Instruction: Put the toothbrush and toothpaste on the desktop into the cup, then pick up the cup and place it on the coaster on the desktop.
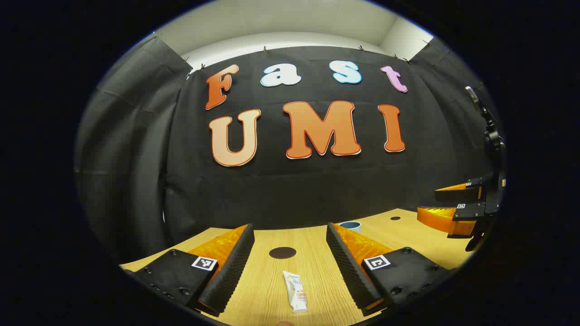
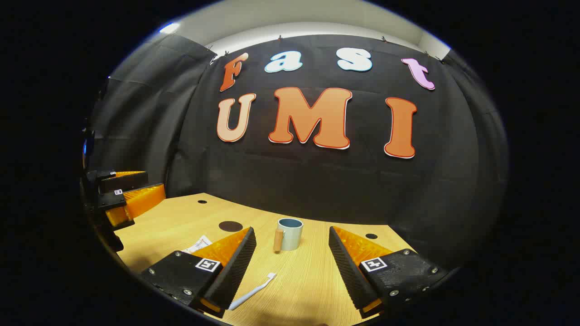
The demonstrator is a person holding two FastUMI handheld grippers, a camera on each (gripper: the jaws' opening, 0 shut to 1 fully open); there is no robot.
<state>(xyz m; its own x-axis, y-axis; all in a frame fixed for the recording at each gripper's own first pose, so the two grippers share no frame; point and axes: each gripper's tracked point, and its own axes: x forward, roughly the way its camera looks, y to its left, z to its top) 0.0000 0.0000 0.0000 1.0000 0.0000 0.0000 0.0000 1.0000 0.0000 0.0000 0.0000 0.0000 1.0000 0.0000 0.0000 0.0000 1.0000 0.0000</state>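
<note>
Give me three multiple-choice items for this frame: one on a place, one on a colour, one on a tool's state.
1. Where does the toothpaste tube lie?
A. inside the cup
B. flat on the desktop, between the left tool's fingers
C. on the coaster

2. What colour is the cup?
A. red
B. pale blue-grey
C. black

3. How is the right tool?
A. open, holding nothing
B. shut on the toothbrush
C. shut on the cup

Answers:
1 B, the tube lies on the wood in the left gripper view.
2 B, seen in the right gripper view.
3 A, its fingers stand wide apart and the toothbrush lies on the desktop.
</note>
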